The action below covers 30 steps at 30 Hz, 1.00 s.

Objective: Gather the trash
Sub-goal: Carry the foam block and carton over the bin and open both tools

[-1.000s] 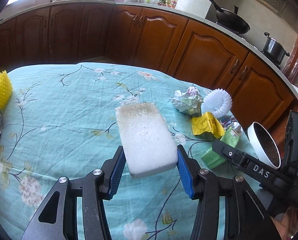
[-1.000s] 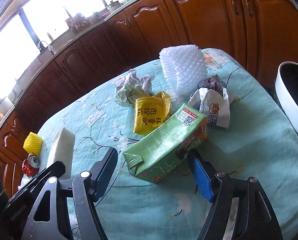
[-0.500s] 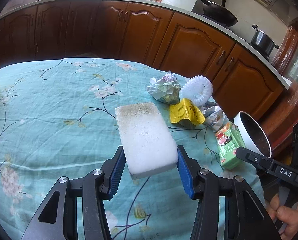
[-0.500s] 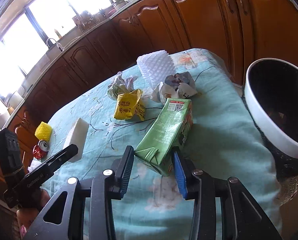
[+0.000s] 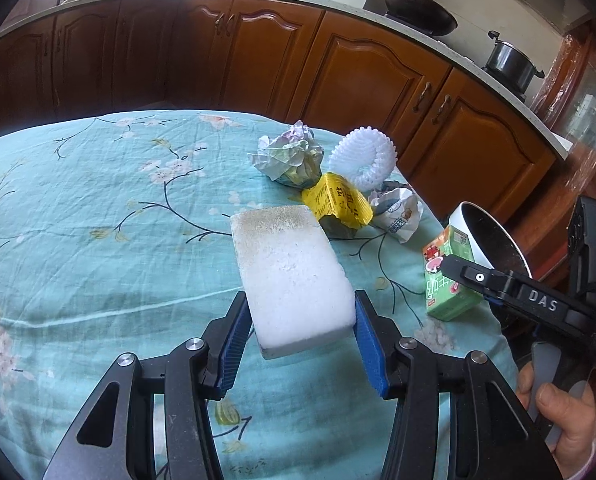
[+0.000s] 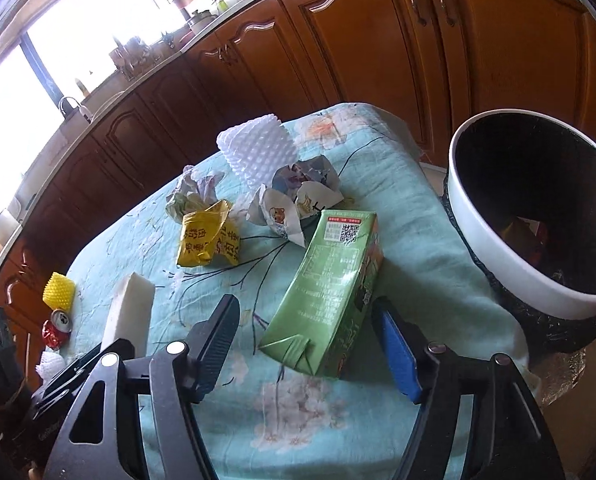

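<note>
While the left gripper (image 5: 300, 334) pinches a white foam block (image 5: 290, 276) between its blue pads, the right gripper (image 6: 306, 344) stands spread around a green drink carton (image 6: 330, 292) lying on the floral tablecloth (image 6: 410, 216). Beyond the carton lie a yellow wrapper (image 6: 208, 236) and crumpled paper (image 6: 294, 200); right of it stands the trash bin (image 6: 494, 248).
</note>
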Tool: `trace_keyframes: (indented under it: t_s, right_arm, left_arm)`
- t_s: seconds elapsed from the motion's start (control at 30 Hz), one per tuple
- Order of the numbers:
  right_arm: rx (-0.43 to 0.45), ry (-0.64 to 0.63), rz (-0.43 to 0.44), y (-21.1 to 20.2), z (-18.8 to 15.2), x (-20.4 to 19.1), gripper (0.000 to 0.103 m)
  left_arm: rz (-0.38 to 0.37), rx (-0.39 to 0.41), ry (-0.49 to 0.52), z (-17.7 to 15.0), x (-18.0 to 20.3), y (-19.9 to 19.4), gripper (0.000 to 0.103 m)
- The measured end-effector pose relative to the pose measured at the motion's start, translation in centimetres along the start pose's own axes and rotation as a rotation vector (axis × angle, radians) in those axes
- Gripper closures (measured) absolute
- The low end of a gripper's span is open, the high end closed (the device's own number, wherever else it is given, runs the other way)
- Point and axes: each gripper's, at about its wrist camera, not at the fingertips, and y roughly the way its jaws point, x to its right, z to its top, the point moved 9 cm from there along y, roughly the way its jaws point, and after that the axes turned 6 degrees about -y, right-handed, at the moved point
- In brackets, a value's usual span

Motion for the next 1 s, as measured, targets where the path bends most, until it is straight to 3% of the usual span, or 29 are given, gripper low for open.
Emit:
trace_keyframes:
  t_s: [0.07,0.23,0.53,1.0]
  right_arm:
    - [-0.009,0.008,0.007,0.6,-0.2,0.7,0.058]
    - [0.044,-0.024,0.038,-1.6,-0.4,1.3,0.07]
    - [0.135,0.045,0.048,-6.7,0.4,6.2,0.071]
    - [0.185,0.123,-0.017,-9.7,1.9,14.1,0.071]
  left_arm:
    - [-0.004,-0.002,0.013,-0.1,0.6,0.1,0.054]
    - [-0.033,-0.012,0.058,-0.5,3.2,0.4,0.054]
    - [-0.123,-0.041,0.154,-0.7,9.7,1.3,0.054]
    - [-0.192,-0.072,0.312,-0.4,19.5,5.0,0.054]
